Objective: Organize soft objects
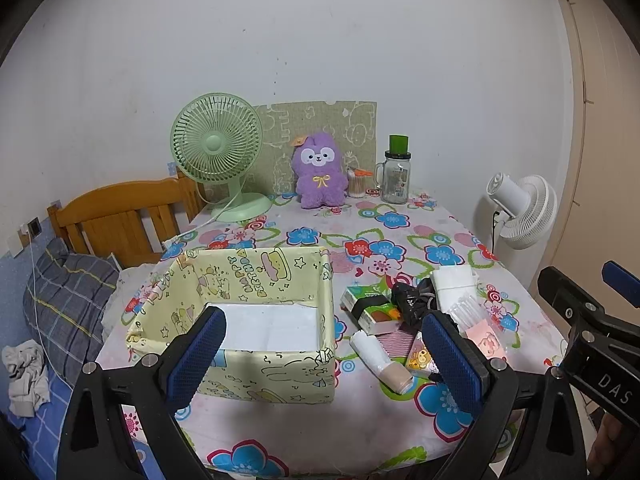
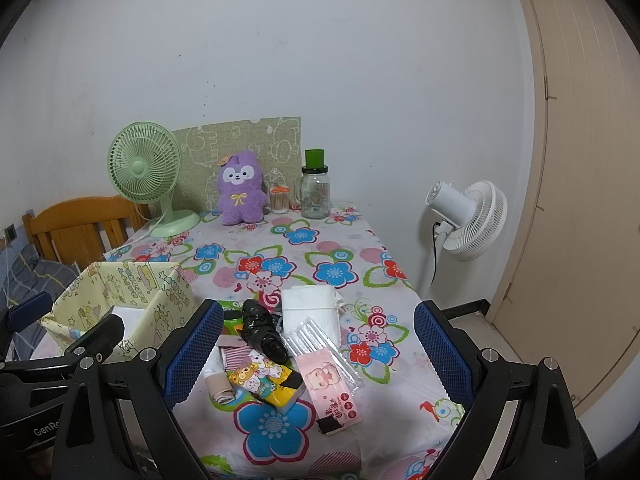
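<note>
Left wrist view shows the left hand-held gripper (image 1: 322,354) released, its blue pads wide apart and holding nothing, above the near edge of the desk (image 1: 280,428), which has a flowered cloth. Between the pads stands a yellow fabric box (image 1: 276,376) with cartoon prints; white paper lies on its bottom. Just to the right of the box is a pile of soft objects: a green tissue pack (image 1: 370,306), a black plastic bag (image 1: 416,298), a white folded cloth (image 1: 454,282), a white roll (image 1: 378,358) and a pink packet (image 1: 486,338). They touch or overlap one another.

Right wrist view shows the right hand-held gripper (image 2: 318,354) also released, pads far apart, empty, over the same pile. Here a yellow cartoon tissue pack (image 2: 266,382) lies beside the pink packet (image 2: 332,390), and clear plastic straws (image 2: 320,338) rest partly on the white folded cloth (image 2: 312,306). The black plastic bag (image 2: 264,334) is between them and the box (image 2: 132,300).

At the far edge of the desk stand a green fan (image 1: 218,152), a purple plush toy (image 1: 320,170) and a glass jar (image 1: 396,178). A white fan (image 2: 466,220) stands on the floor, to the right of the desk.
</note>
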Demonstrator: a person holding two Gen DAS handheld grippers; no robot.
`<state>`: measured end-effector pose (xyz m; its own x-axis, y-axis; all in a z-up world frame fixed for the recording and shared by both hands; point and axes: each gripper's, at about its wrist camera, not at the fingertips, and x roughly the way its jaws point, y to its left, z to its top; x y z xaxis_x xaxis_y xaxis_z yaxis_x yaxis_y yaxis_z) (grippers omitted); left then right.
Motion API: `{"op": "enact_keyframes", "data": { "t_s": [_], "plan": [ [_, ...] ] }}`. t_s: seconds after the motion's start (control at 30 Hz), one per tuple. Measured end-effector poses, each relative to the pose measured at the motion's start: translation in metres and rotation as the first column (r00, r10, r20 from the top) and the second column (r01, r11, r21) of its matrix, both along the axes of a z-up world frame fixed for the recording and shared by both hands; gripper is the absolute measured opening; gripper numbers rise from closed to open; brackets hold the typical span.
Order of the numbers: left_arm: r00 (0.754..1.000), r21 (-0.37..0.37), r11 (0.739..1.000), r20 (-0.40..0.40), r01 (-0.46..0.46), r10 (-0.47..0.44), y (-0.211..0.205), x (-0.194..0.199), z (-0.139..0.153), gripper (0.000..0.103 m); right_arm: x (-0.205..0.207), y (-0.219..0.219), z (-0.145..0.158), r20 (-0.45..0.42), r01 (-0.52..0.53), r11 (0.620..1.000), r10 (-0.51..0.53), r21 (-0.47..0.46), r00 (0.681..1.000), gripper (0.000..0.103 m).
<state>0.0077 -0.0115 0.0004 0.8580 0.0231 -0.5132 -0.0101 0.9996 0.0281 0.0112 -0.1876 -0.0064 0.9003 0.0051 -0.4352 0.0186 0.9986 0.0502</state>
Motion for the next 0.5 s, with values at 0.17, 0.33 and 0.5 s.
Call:
{"op": "enact_keyframes", "data": {
  "t_s": [0.17, 0.33, 0.5],
  "plan": [
    [1.000, 0.001, 1.000, 0.001, 0.000, 0.000, 0.0001, 0.0000, 0.0003, 0.099, 0.0001, 0.0004, 0.0001, -0.004, 0.000, 1.000, 0.000, 0.001, 1.000, 0.098],
    [1.000, 0.001, 1.000, 0.002, 0.000, 0.000, 0.0002, -0.0001, 0.0003, 0.099, 0.0005, 0.0002, 0.0002, -0.004, -0.001, 1.000, 0.001, 0.001, 1.000, 0.098],
    [1.000, 0.002, 1.000, 0.003, -0.001, 0.001, 0.0006, 0.0003, 0.0009, 0.099, 0.0004, 0.0003, 0.0001, -0.002, 0.000, 1.000, 0.000, 0.002, 1.000, 0.098]
  ]
}}
